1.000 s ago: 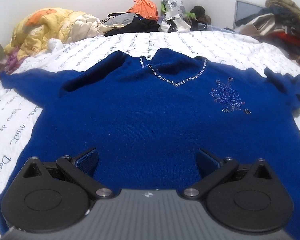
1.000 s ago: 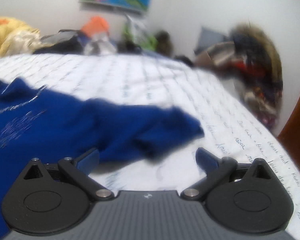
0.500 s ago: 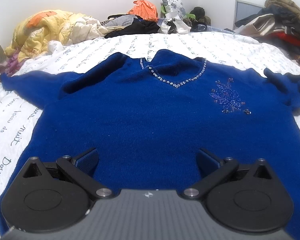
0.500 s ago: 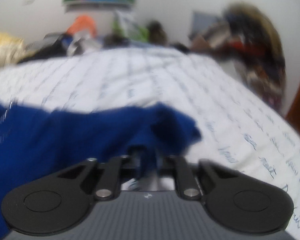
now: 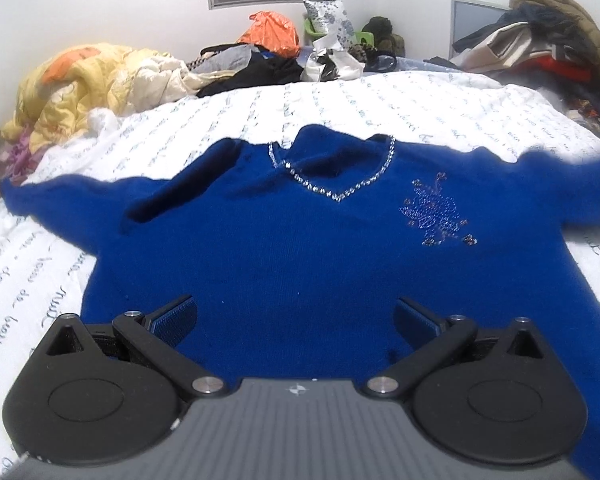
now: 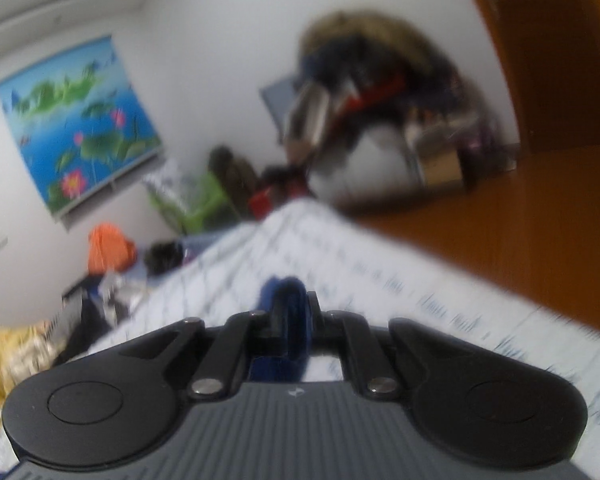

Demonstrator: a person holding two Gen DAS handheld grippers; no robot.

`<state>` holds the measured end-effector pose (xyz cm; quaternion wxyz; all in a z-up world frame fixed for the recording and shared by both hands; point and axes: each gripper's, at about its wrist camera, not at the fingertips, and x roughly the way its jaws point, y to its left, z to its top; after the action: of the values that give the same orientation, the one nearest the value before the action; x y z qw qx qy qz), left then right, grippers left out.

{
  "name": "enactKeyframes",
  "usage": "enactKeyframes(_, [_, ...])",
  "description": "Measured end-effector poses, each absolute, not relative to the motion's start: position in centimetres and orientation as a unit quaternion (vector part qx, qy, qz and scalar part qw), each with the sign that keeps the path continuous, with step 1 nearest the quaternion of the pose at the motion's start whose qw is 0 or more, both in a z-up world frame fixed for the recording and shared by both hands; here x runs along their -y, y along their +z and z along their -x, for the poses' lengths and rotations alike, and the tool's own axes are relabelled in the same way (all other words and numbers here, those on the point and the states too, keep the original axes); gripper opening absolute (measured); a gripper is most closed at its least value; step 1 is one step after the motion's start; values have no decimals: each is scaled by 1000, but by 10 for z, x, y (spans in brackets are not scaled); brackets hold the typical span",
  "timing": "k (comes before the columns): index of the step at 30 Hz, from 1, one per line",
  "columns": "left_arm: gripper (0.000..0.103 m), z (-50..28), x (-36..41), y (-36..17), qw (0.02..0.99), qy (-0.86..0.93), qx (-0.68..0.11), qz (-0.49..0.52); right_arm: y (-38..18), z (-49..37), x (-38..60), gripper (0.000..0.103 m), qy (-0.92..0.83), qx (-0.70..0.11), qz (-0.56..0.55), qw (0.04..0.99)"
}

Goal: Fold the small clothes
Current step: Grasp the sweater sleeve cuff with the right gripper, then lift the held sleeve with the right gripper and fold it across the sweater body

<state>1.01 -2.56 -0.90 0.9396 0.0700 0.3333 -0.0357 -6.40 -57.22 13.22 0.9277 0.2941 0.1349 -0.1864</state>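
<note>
A blue sweater [image 5: 300,264] lies front-up on a bed [image 5: 420,104] covered in white fabric printed with script. Its V-neckline [image 5: 332,184] is trimmed with small shiny stones, and a beaded flower motif [image 5: 436,216] sits on the chest to the right of it in the left wrist view. One sleeve [image 5: 72,200] stretches flat toward the left edge of the bed; the other sleeve [image 5: 572,188] runs off the right side of that view and looks blurred and raised off the cover.

The left gripper [image 5: 296,316] hangs over the sweater's lower part, its fingers spread wide with nothing between them. The right gripper [image 6: 290,320] is clenched on a fold of blue sweater fabric [image 6: 286,308]. Only the right wrist view shows this pinch; it is tilted and blurred, so which part of the garment is held cannot be read from it alone.

The left wrist view alone shows the whole garment and the white cover left bare around the collar and beyond it. At the far end of the bed lie a yellow quilt [image 5: 84,84], dark clothes [image 5: 256,72] and an orange bag [image 5: 272,32]. The right wrist view shows the bed's side edge, with orange-brown floor [image 6: 520,216] beyond it and a heap of clothing [image 6: 380,80] against the wall. A lotus poster [image 6: 80,120] hangs on the wall.
</note>
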Motion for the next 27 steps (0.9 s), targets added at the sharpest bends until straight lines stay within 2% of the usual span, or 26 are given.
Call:
enactKeyframes(7, [103, -8, 30, -6, 941, -36, -328, -76, 111, 48, 555, 7, -151, -179, -304, 923])
enactKeyframes(11, [103, -5, 33, -5, 942, -35, -319, -93, 94, 34, 509, 7, -80, -189, -328, 922])
enactKeyframes(20, [103, -9, 21, -10, 941, -11, -325, -91, 113, -24, 377, 7, 65, -189, -293, 935])
enactKeyframes(27, [103, -13, 5, -14, 938, 16, -338, -82, 108, -57, 302, 7, 139, -210, -290, 923])
